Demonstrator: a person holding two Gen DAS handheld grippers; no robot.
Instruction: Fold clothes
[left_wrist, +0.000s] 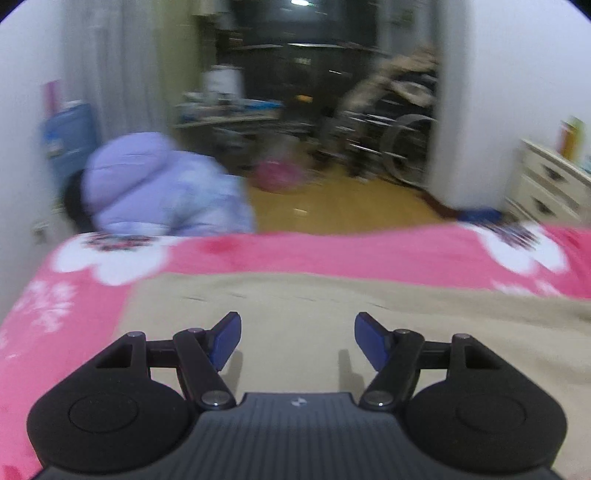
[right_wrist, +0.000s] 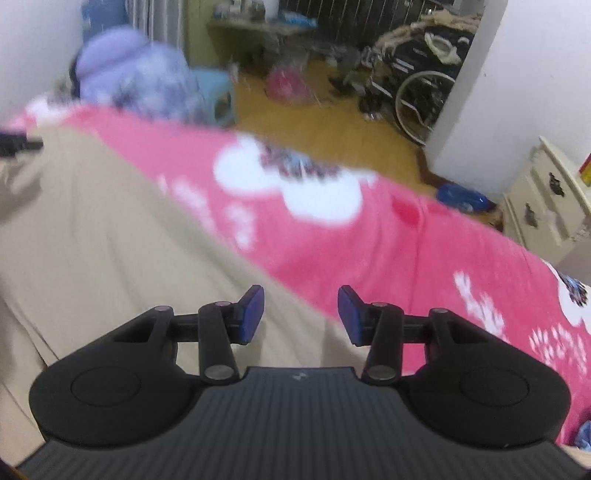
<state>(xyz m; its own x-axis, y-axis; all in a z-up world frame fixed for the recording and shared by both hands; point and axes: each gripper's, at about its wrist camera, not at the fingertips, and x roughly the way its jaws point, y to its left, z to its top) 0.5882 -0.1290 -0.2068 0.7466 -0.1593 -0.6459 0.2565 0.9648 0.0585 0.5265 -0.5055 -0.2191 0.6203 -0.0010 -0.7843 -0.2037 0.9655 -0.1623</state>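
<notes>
A beige garment (left_wrist: 295, 302) lies spread flat on a pink blanket (left_wrist: 332, 254) with white flowers. My left gripper (left_wrist: 297, 341) hovers just above the beige cloth, open, with nothing between its blue pads. In the right wrist view the same beige garment (right_wrist: 110, 251) fills the left half, and its right edge runs diagonally against the pink blanket (right_wrist: 406, 251). My right gripper (right_wrist: 301, 314) is open over that edge, empty. The tip of the left gripper shows at the far left edge of the right wrist view. Both views are motion-blurred.
A lilac puffy jacket (left_wrist: 159, 188) sits past the bed's far left corner. Beyond the bed are a wooden floor (left_wrist: 332, 199), a wheelchair (right_wrist: 421, 99), a cluttered table (right_wrist: 258, 29), a pink item (right_wrist: 288, 86) and a blue bag (right_wrist: 461, 197). A cream dresser (right_wrist: 546, 206) stands right.
</notes>
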